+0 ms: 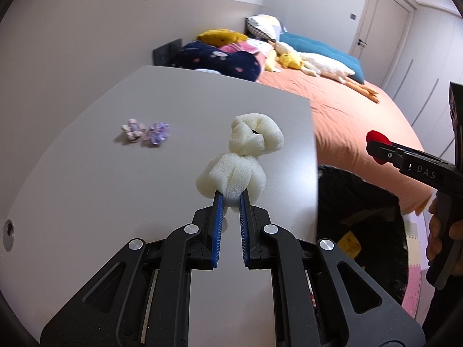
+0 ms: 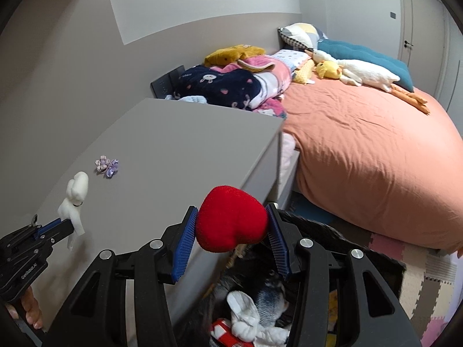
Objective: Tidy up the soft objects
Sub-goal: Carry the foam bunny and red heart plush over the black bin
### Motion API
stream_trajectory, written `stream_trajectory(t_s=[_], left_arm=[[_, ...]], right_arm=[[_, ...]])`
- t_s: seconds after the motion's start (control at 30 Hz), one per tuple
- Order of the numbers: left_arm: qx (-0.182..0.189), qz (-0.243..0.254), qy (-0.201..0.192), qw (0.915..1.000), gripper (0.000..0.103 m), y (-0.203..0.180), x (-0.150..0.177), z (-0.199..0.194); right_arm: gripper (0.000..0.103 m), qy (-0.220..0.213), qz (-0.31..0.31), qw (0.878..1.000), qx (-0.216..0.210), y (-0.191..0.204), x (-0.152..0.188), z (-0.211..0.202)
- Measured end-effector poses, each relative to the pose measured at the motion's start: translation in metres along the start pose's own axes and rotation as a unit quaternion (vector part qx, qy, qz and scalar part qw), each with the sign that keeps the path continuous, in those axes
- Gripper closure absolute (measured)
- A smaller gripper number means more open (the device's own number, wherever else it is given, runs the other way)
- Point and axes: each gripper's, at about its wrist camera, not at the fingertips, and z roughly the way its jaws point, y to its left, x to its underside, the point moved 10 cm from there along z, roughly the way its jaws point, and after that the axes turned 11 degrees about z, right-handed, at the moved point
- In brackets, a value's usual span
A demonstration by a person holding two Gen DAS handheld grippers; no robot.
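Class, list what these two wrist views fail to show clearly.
- Dark basket: right view, contents partly hidden by the right gripper and red plush heart.
- Two small fabric flowers: left view, blurred.
- White foam toy: lower end hidden between the left gripper's jaws.

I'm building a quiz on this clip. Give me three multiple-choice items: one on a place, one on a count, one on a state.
1. Where are the fabric flowers?
A. table
B. bed
C. bin
2. How many fabric flowers?
A. one
B. two
C. four
3. What does the right gripper hold?
A. nothing
B. white foam
C. red heart

A: they lie on the grey table.
B: a pair lies side by side.
C: its pads press the red heart; the left gripper has the white foam.
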Motion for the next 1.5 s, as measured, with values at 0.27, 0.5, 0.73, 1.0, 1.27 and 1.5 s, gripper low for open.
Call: stream_trajectory(t_s=[0.27, 0.5, 0.73, 1.0, 1.27, 1.5], left_arm=[[0.018, 0.027, 0.001, 0.9995, 0.092, -0.044, 0.001, -0.003], [0.034, 0.051, -0.002, 0.9981, 0.092, -0.081, 0.000, -0.008], [0.052, 0.073, -0.002, 0.9959, 0.092, -0.118, 0.004, -0.010], [0.083, 0.110, 0.004, 0.9904, 0.092, -0.166, 0.013, -0.009], [0.103, 0.150, 0.031, 0.9829, 0.038, -0.198, 0.024, -0.004], [0.100, 0.176, 0.018, 0.9792, 0.006, -0.210, 0.024, -0.004]], right_arm=[[0.054, -0.017, 0.014, 1.000, 0.007, -0.032, 0.014, -0.032], [0.054, -0.030, 0.028, 0.999, 0.018, -0.060, 0.028, -0.057], [0.054, -0.041, 0.039, 0.998, 0.034, -0.085, 0.042, -0.079], [0.054, -0.052, 0.058, 0.995, 0.056, -0.116, 0.059, -0.102], [0.026, -0.073, 0.088, 0.991, 0.070, -0.141, 0.061, -0.122], [0.019, -0.097, 0.115, 0.985, 0.086, -0.158, 0.055, -0.132]])
